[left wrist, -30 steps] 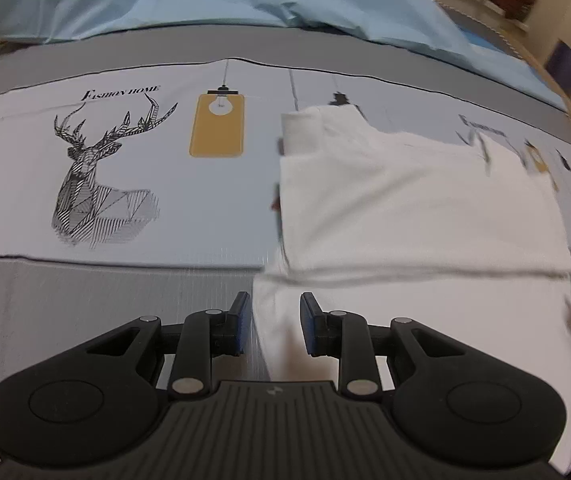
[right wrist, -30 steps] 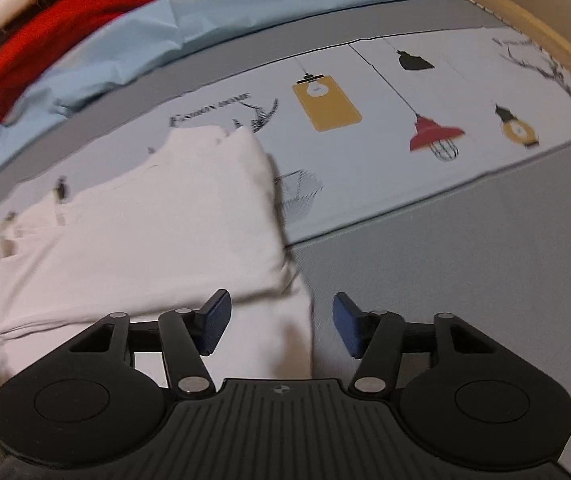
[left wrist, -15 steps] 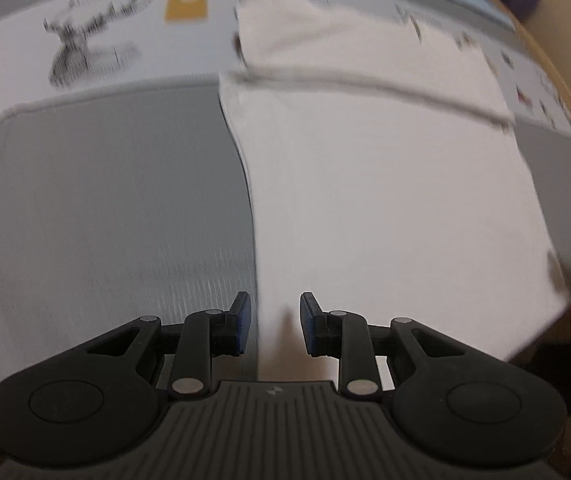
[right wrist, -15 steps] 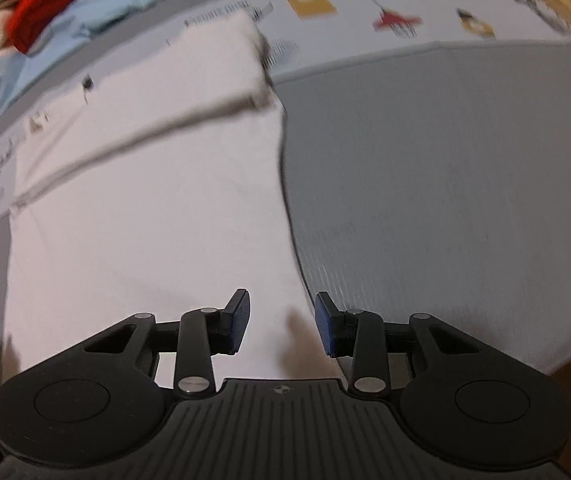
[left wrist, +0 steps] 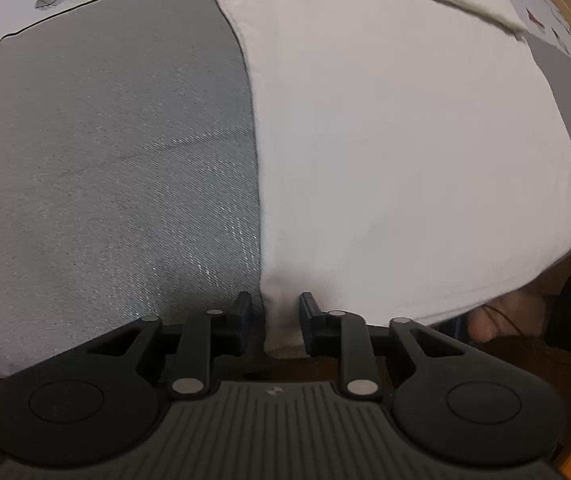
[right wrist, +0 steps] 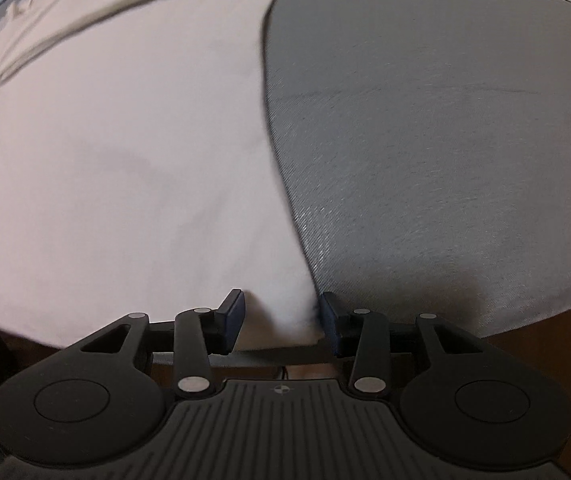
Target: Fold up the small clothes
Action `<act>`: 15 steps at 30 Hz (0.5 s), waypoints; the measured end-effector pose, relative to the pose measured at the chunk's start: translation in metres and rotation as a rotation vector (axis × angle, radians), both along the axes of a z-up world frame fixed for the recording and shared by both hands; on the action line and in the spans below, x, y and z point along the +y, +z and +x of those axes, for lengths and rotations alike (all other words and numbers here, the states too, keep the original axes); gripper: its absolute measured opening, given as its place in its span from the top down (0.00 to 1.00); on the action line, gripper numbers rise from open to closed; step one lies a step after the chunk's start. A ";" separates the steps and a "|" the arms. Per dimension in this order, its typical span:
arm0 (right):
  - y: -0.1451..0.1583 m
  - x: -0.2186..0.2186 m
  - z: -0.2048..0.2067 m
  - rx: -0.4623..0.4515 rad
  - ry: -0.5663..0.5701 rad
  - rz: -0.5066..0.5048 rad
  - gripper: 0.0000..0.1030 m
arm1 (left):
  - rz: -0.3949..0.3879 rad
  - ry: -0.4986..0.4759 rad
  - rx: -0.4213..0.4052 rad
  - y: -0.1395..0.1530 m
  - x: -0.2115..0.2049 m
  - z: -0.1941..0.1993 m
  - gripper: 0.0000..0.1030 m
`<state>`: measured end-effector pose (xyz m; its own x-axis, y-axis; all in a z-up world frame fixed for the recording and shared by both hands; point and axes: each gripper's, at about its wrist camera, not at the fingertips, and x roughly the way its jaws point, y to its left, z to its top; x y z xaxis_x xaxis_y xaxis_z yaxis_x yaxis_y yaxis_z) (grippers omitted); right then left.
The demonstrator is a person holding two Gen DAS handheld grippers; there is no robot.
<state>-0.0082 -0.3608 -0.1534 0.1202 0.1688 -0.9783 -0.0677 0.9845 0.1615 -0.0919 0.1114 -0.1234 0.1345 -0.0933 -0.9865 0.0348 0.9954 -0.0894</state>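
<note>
At the bed's near edge, my left gripper (left wrist: 275, 322) closes around the white garment (left wrist: 397, 140) corner; my right gripper (right wrist: 281, 320) opens astride the other.

Matt white cloth garment (left wrist: 385, 140), grey twill cover (left wrist: 105, 160)

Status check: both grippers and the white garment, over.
Left gripper closing around near-left corner of white garment. Right gripper opening, near-right corner between its jaws. Garment flat on grey cloth, far end folded over. Nothing in the way.
</note>
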 end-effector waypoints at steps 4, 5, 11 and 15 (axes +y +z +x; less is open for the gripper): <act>-0.003 0.003 -0.001 0.006 0.017 -0.010 0.59 | 0.009 -0.026 -0.003 -0.004 -0.004 -0.005 0.85; -0.003 0.003 -0.001 0.007 0.017 -0.011 0.61 | 0.005 -0.025 -0.005 -0.004 -0.003 -0.006 0.87; 0.002 0.003 0.002 0.003 0.004 0.036 0.90 | 0.003 -0.047 -0.023 0.005 -0.007 -0.003 0.94; 0.028 0.003 0.001 -0.060 0.002 0.072 0.90 | 0.018 -0.091 -0.075 0.029 -0.016 -0.004 0.95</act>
<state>-0.0069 -0.3580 -0.1251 0.1777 0.2389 -0.9547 -0.0809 0.9704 0.2277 -0.0961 0.0954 -0.0944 0.1999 -0.0907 -0.9756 0.1312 0.9892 -0.0651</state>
